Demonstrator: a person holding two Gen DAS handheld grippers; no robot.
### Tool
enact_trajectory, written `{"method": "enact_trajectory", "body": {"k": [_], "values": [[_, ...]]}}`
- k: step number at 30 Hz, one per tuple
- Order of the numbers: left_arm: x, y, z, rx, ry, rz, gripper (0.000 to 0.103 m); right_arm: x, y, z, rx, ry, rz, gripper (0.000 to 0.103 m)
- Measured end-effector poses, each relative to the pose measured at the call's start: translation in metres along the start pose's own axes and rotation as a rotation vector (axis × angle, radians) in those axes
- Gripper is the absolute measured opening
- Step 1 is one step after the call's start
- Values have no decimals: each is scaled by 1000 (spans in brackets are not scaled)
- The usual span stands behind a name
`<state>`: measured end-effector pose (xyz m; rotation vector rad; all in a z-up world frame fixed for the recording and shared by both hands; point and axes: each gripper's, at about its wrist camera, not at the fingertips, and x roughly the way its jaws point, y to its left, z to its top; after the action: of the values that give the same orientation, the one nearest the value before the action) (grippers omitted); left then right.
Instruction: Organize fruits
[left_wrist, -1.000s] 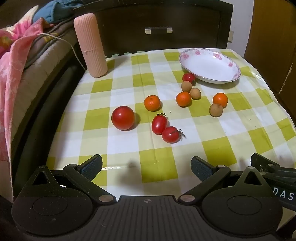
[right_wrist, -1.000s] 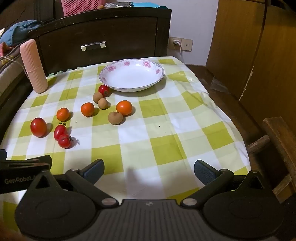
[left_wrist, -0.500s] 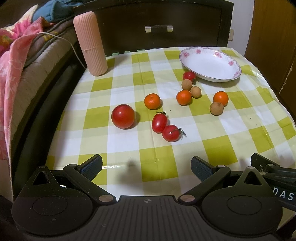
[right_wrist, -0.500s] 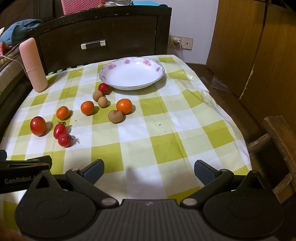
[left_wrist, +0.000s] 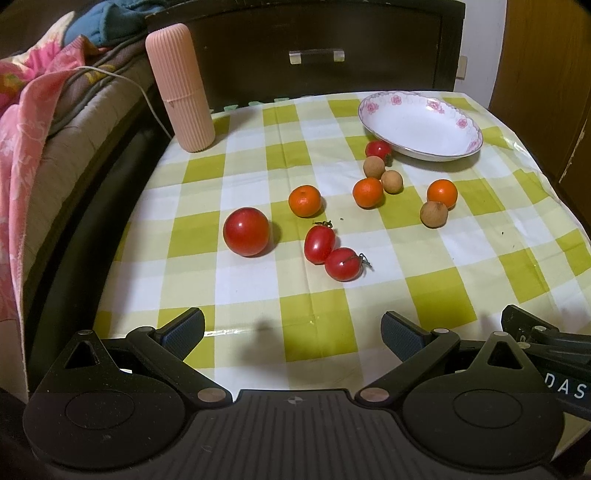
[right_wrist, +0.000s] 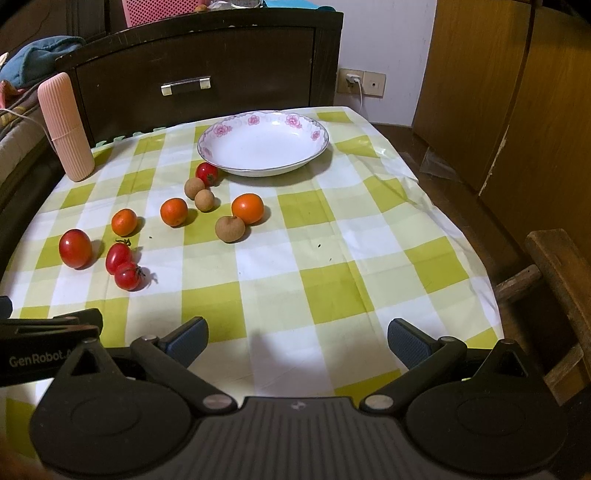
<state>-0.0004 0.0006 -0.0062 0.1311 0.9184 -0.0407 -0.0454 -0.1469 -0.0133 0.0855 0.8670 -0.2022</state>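
Observation:
Fruits lie loose on a yellow-checked tablecloth (left_wrist: 436, 295). A large red tomato (left_wrist: 246, 236) sits left, with two small tomatoes (left_wrist: 319, 243) (left_wrist: 343, 264) beside it. Three oranges (left_wrist: 304, 200) (left_wrist: 367, 192) (left_wrist: 442, 192) and three brown longans (left_wrist: 374, 167) (left_wrist: 392, 181) (left_wrist: 434, 214) lie mid-table. Another small tomato (left_wrist: 378, 150) rests against an empty white floral bowl (left_wrist: 419, 125), which also shows in the right wrist view (right_wrist: 264, 146). My left gripper (left_wrist: 293, 330) is open and empty near the front edge. My right gripper (right_wrist: 297, 339) is open and empty, to its right.
A tall pink ribbed container (left_wrist: 180, 88) stands at the table's back left. A dark wooden drawer cabinet (right_wrist: 199, 70) is behind the table. A bed with pink bedding (left_wrist: 22, 122) is left. A wooden stool (right_wrist: 561, 288) and a wooden wardrobe (right_wrist: 517, 92) are right.
Both grippers have drifted slightly; the scene shifts only a little. Nothing on the table has moved and both grippers stay open.

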Motion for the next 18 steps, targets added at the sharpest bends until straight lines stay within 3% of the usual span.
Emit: {"method": "enact_trajectory", "body": {"k": [18], "values": [[2,-1,1,4,18,5,102,4,-1,-3,1,7,2,102]]}}
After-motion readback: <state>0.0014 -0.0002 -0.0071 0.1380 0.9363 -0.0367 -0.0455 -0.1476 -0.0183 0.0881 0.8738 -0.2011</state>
